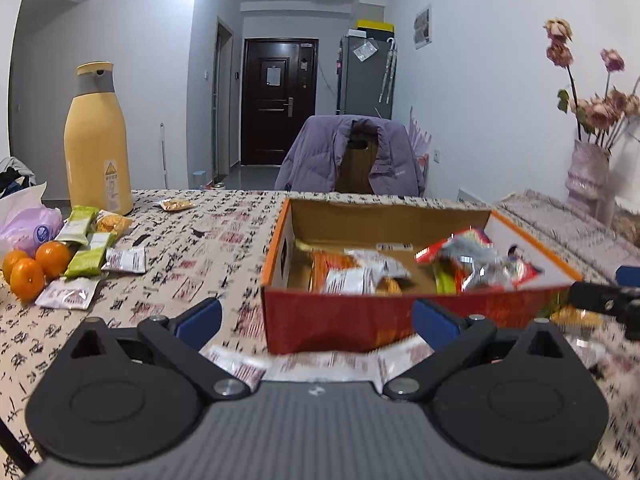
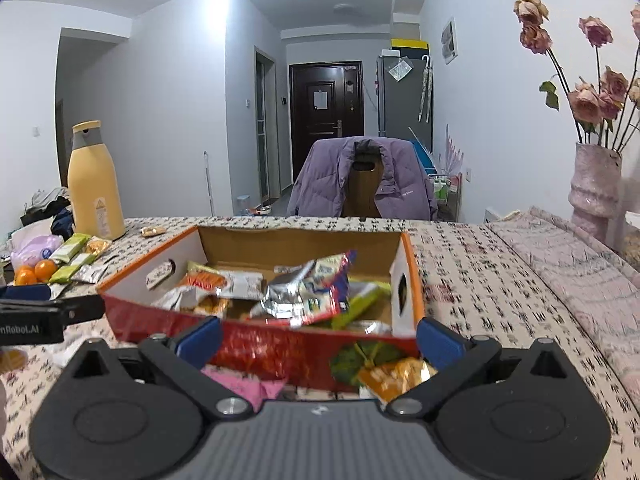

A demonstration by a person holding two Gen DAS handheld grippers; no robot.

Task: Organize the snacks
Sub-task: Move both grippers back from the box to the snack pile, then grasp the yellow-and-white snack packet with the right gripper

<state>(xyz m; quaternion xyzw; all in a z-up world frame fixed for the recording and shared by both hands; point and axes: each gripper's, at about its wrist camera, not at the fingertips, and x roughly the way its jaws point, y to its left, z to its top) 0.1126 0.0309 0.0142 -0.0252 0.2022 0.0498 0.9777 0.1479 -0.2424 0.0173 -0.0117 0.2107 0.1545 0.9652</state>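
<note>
While both grippers hover low over a desk covered in a cloth printed with black and red characters, we see one open cardboard box with a red front and orange rim standing in front of them. Our left gripper has its two blue-padded fingers spread wide, holding nothing, with pale snack packets lying blurred on the cloth beneath it. Our right gripper is likewise spread wide and empty; below it lie one pink packet and one orange and green packet, just beside the box's front wall. Inside the box sits a loose heap of snacks; we cannot count them exactly. At the far left of the desk we count three oranges, three green bars, at least two white packets, one tall yellow bottle and one small packet apart near the back edge. One vase of dried roses stands at the right, and one chair draped with a purple jacket faces us.
</note>
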